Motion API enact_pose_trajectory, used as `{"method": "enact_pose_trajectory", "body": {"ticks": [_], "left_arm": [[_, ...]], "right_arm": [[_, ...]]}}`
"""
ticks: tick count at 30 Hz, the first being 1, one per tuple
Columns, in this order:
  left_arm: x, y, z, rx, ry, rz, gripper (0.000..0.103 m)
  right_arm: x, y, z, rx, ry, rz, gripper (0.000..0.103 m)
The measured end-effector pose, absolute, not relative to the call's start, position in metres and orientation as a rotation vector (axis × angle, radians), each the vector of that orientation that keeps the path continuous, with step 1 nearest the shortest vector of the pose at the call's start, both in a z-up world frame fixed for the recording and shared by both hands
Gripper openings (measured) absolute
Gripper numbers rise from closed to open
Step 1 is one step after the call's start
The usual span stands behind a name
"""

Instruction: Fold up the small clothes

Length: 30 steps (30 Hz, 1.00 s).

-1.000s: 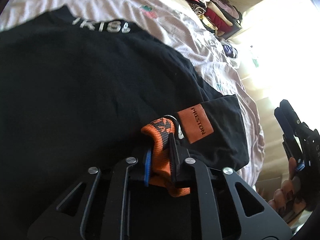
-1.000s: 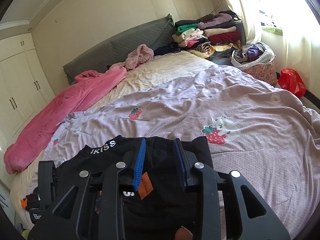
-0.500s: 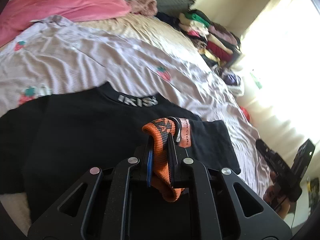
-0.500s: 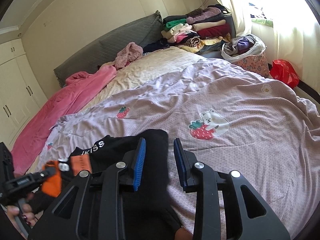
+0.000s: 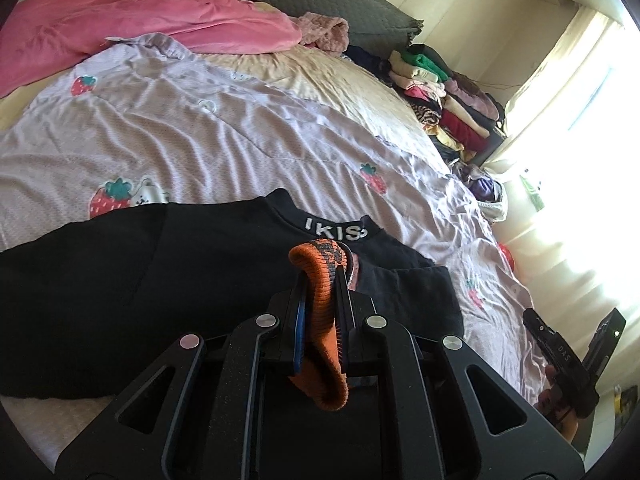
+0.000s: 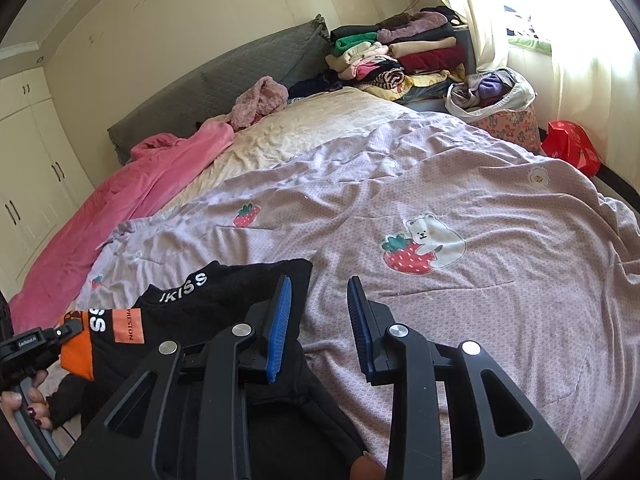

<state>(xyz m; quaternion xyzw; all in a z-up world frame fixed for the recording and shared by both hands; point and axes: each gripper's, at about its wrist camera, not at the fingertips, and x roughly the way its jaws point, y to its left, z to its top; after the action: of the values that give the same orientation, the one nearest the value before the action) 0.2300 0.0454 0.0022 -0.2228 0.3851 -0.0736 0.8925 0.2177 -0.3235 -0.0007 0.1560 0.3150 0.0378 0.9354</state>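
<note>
Now lifted higher above the lilac strawberry-print bedspread [image 5: 240,140], the left gripper [image 5: 320,280] stays clamped on the orange knitted cuff [image 5: 322,320] of the black knit top [image 5: 160,280]. Only the right view shows the right gripper [image 6: 318,316], jaws parted and empty over the top's edge, plus an orange sleeve patch [image 6: 128,324].

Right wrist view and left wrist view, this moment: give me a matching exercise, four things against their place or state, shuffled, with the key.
Things:
1. left gripper
2. right gripper
3. pink blanket
4. red bag

Place or state:
A. on the floor past the bed's far corner, under the window
B. jaws apart, nothing between them, over the black shirt's edge
C. shut on the shirt's orange cuff
D. lying along the bed's left side, up to the grey headboard

Pairs: 1-C, 2-B, 3-D, 4-A
</note>
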Motion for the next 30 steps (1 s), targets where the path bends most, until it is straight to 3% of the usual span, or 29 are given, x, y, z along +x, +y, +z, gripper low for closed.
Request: {"method": "enact_pose_trajectory", "body": {"ticks": [16, 24, 27, 30], "left_arm": [[0.218, 0.078, -0.008, -0.457, 0.811, -0.079, 0.011], [0.216, 0.043, -0.018, -0.33, 0.861, -0.136, 0.011], [0.22, 0.029, -0.032, -0.261, 0.916, -0.127, 0.025], [0.22, 0.024, -0.05, -0.191, 0.966, -0.091, 0.025]], "right_arm": [[0.222, -0.3, -0.001, 0.277, 0.657, 0.123, 0.035], [0.222, -0.272, -0.001, 0.202, 0.664, 0.181, 0.035], [0.222, -0.271, -0.001, 0.201, 0.663, 0.182, 0.035], [0.222, -0.272, -0.001, 0.204, 0.66, 0.164, 0.036]]}}
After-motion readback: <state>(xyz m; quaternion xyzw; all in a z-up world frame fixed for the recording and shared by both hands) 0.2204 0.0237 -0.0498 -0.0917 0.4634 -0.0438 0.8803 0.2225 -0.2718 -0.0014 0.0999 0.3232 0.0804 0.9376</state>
